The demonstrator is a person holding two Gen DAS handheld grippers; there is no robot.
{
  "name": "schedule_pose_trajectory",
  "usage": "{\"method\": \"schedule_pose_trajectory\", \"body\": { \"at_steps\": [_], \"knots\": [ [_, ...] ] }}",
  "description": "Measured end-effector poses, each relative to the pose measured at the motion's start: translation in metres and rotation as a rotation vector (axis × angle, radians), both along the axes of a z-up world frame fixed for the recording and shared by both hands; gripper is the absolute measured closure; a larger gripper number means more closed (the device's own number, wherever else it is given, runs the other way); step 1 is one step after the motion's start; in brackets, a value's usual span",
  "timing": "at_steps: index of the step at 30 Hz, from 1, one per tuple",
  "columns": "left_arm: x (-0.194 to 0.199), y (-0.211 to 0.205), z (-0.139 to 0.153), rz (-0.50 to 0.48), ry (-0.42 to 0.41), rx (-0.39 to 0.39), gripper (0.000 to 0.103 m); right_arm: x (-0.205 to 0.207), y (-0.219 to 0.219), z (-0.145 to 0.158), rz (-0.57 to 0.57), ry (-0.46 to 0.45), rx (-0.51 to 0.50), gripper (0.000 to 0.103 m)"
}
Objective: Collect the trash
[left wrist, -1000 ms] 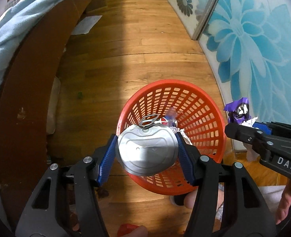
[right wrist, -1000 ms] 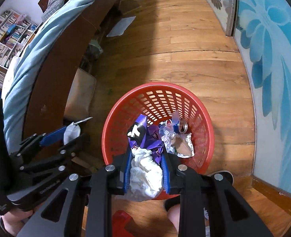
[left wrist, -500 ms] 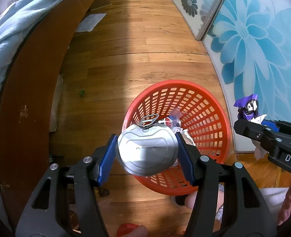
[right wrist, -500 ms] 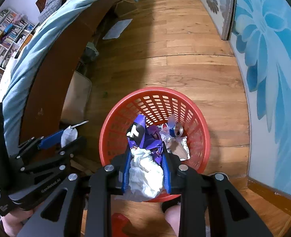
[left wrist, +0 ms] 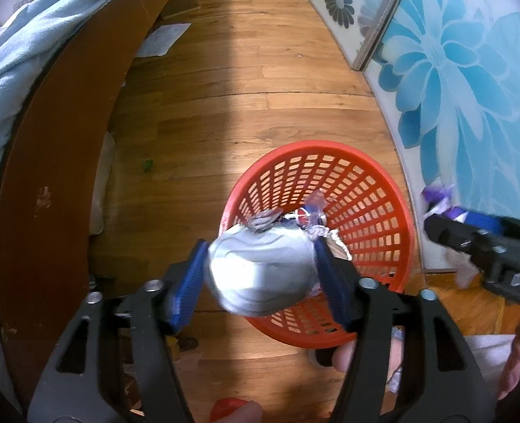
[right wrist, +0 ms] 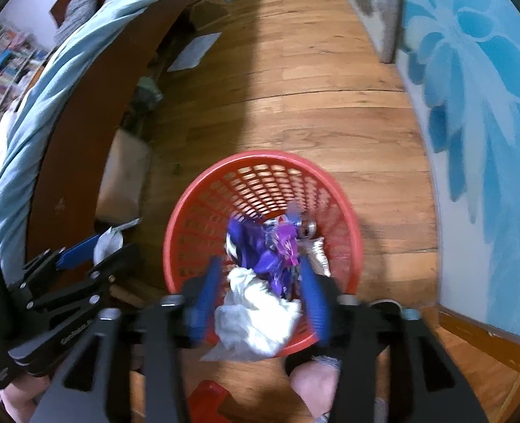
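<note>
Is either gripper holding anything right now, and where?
Both jaws are opening: the tin lid sits edge-on between the left pads, the wrappers between the right; neither looks gripped.

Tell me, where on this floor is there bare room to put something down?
The floor lies bare between the bed frame and the flowered wall, beyond the basket. It is crowded along the bed frame, with paper and boxes.

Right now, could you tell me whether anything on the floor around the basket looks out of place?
Yes: a small green scrap lies on the bare floor left of the basket, and a sheet of paper lies farther off beside the bed. Neither is in the basket.
</note>
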State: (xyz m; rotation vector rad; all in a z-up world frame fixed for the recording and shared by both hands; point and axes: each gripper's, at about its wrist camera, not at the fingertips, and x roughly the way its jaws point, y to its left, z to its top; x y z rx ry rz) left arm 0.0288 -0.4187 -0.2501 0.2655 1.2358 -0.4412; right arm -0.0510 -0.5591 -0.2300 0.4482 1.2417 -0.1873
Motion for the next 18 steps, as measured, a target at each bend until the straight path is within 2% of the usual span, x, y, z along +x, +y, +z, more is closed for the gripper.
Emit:
{"method": "schedule_pose_trajectory", "body": {
  "at_steps": [4, 8, 10, 12, 18],
  "knots": [
    [0.0, 0.005, 0.011, 0.013, -0.025, 0.014, 0.023, 0.001, -0.011, 0.027, -0.054, -0.041, -0.036, 0.04],
    [-0.002, 0.02, 0.04, 0.017, -0.065, 0.002, 0.023, 0.001, -0.018, 0.069, -0.117, -0.13, -0.024, 0.031],
    [-0.002, 0.033, 0.064, 0.027, -0.094, -0.014, 0.023, 0.0, -0.013, 0.094, -0.124, -0.188, -0.018, 0.028],
    [-0.001, 0.052, 0.093, 0.047, -0.131, -0.038, 0.022, -0.001, -0.005, 0.119, -0.124, -0.257, 0.005, 0.021],
    [-0.005, 0.128, 0.178, 0.128, -0.265, -0.086, 0.017, 0.008, 0.07, 0.196, 0.004, -0.496, 0.023, 0.007]
  ]
}}
